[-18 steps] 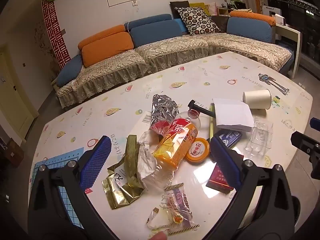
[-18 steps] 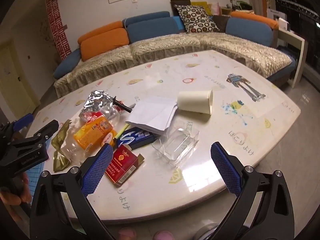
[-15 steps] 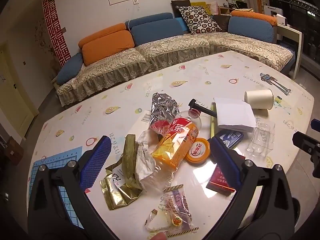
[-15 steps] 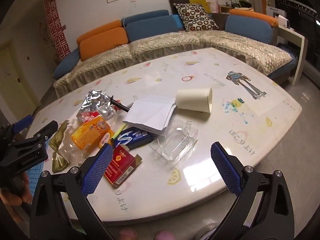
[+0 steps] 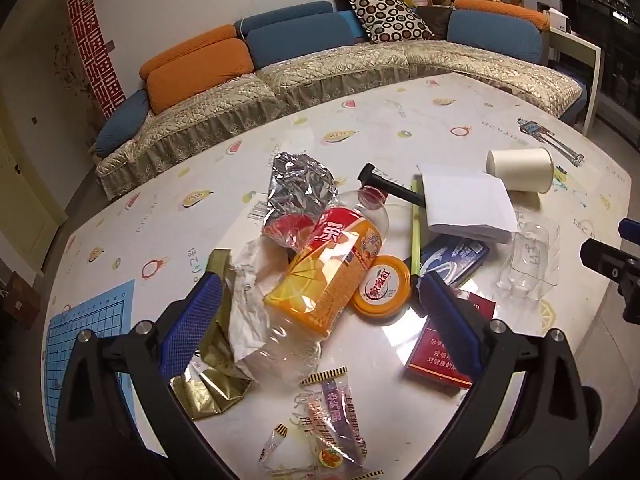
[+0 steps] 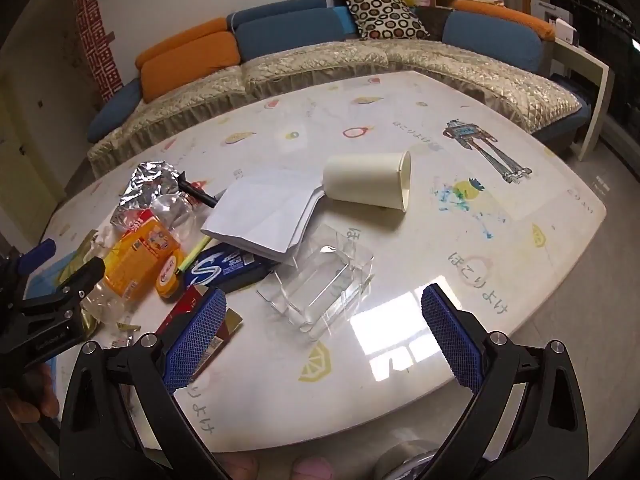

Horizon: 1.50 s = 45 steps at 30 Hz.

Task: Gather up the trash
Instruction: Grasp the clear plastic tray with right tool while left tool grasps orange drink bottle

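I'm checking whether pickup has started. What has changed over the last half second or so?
Little. The left gripper has eased closer to the orange-labelled bottle, which now looks larger between its open jaws; the right gripper has edged nearer the clear plastic tray. Nothing was gripped or let go. The paper cup, folded paper and other litter lie as before.

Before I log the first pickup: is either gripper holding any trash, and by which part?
Nothing is held. The left gripper stands open above the plastic bottle without touching it; the right gripper is open over the table.
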Each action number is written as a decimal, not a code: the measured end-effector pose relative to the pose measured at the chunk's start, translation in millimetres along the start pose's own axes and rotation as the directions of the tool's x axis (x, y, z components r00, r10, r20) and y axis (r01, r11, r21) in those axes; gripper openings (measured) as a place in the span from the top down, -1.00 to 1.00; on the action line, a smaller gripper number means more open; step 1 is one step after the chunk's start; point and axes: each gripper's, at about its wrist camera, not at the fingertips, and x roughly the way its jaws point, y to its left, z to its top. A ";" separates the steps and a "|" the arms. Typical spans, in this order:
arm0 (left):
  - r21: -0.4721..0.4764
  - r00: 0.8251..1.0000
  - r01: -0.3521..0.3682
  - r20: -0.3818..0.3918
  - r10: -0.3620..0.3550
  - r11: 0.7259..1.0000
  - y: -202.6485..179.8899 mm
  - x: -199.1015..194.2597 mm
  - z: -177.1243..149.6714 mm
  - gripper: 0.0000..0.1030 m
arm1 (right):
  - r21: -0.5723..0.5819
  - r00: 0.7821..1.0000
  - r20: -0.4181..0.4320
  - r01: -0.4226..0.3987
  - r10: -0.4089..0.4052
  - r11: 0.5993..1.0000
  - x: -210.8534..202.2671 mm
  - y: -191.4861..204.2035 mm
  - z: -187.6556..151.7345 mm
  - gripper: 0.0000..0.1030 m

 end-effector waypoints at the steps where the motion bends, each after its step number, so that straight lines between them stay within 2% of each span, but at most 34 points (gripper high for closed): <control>1: 0.002 1.000 0.003 -0.005 -0.003 1.000 -1.6 3.3 -0.6 -0.87 | 0.001 1.000 -0.003 0.002 -0.002 1.000 1.9 -0.4 -0.2 -0.89; 20: 0.003 0.997 0.023 -0.075 -0.023 1.000 -6.6 50.8 -8.3 -0.87 | 0.014 0.996 -0.090 0.005 -0.003 1.000 46.8 -6.2 -1.4 -0.88; 30: -0.002 0.995 0.055 -0.087 -0.055 0.998 -5.7 69.4 -2.5 -0.87 | 0.070 0.987 -0.159 0.012 -0.001 0.997 80.1 0.9 -2.0 -0.87; 33: -0.004 0.994 0.061 -0.093 -0.061 0.998 -5.2 74.4 -0.5 -0.86 | 0.106 0.986 -0.165 -0.006 0.023 0.994 85.5 1.3 -0.6 -0.86; 35: -0.007 0.993 0.068 -0.097 -0.069 0.998 -5.1 77.7 1.2 -0.79 | 0.099 0.986 -0.168 -0.001 0.017 0.995 86.6 5.0 1.6 -0.86; 37: -0.010 0.991 0.080 -0.110 -0.081 0.997 -4.8 82.4 3.7 -0.63 | 0.101 0.983 -0.181 -0.001 0.020 0.995 87.9 8.2 3.2 -0.83; 40: -0.007 0.991 0.076 -0.112 -0.077 0.997 -4.9 85.8 7.2 -0.59 | 0.119 0.976 -0.213 -0.017 0.042 0.993 91.0 12.6 3.9 -0.80; 41: -0.004 0.991 0.079 -0.111 -0.079 0.997 -4.8 86.5 8.7 -0.58 | 0.106 0.976 -0.216 -0.005 0.028 0.994 91.3 15.8 4.4 -0.80; 42: 0.002 0.991 0.080 -0.111 -0.079 0.997 -4.9 87.2 9.7 -0.47 | 0.089 0.976 -0.219 0.005 0.015 0.996 92.3 18.8 4.5 -0.81; 43: 0.009 0.990 0.081 -0.113 -0.079 0.997 -5.0 88.1 10.6 -0.37 | 0.075 0.975 -0.221 0.017 0.000 0.997 93.4 20.9 4.2 -0.62; 45: 0.020 0.991 0.076 -0.116 -0.073 0.997 -4.4 89.8 11.8 -0.31 | 0.087 0.974 -0.226 0.001 0.019 0.996 94.6 19.8 3.4 -0.56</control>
